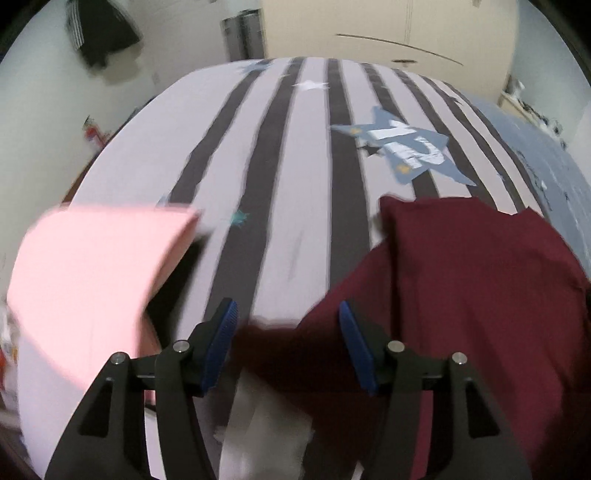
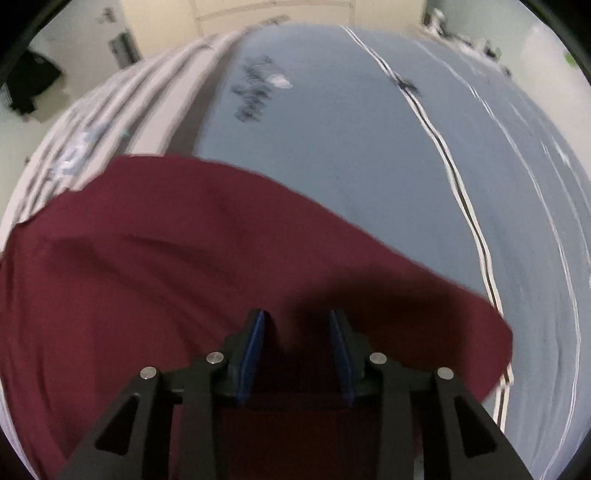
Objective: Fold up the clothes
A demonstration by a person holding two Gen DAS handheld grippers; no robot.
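A dark red garment [image 1: 461,295] lies spread on the bed, filling the right half of the left wrist view. My left gripper [image 1: 288,314] is open at its left edge, blue pads apart, with the cloth's edge lying between and under the fingers. In the right wrist view the same dark red garment [image 2: 184,266] covers the lower left, over the grey-blue cover. My right gripper [image 2: 297,321] hovers open just above the cloth, with nothing pinched between its pads. A pink garment [image 1: 92,280] lies folded at the left.
The bed carries a grey and black striped sheet [image 1: 280,166] with a blue star print [image 1: 406,147], and a grey-blue cover [image 2: 351,147] on the right. A white cloth [image 1: 266,435] lies below the left gripper. Dark clothes [image 1: 99,33] hang on the far wall.
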